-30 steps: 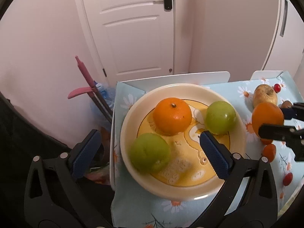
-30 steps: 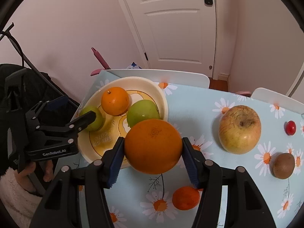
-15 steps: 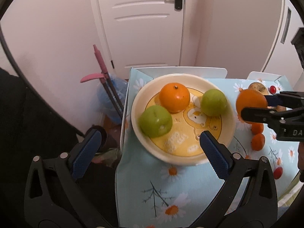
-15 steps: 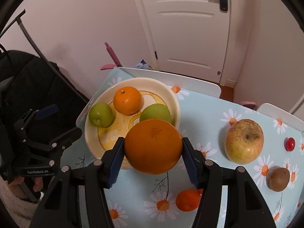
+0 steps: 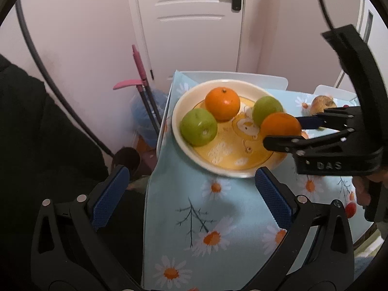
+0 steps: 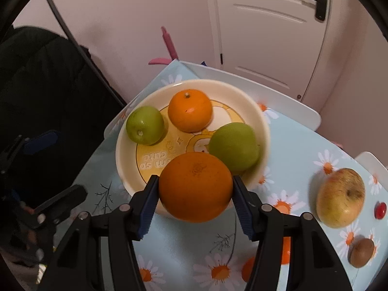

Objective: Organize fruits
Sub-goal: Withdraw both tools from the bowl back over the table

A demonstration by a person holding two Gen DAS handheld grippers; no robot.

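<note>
My right gripper [image 6: 195, 201] is shut on a large orange [image 6: 195, 186] and holds it over the near rim of the cream plate [image 6: 263, 123]; it also shows in the left wrist view [image 5: 280, 125]. The plate [image 5: 179, 135] holds a smaller orange [image 6: 190, 114] and two green apples [image 6: 145, 125] [image 6: 234, 146]. My left gripper [image 5: 191, 194] is open and empty, back from the plate over the table's left edge.
On the daisy tablecloth [image 6: 184, 249] right of the plate lie a yellow-brown apple [image 6: 340, 200], a kiwi [image 6: 361, 252], a cherry tomato [image 6: 380, 209] and small oranges [image 6: 286, 249]. A white door [image 5: 194, 21] and pink-handled tools [image 5: 139, 72] stand behind.
My right gripper has carried the large orange left, from beside the plate to over its rim. My left gripper has drawn back from the plate.
</note>
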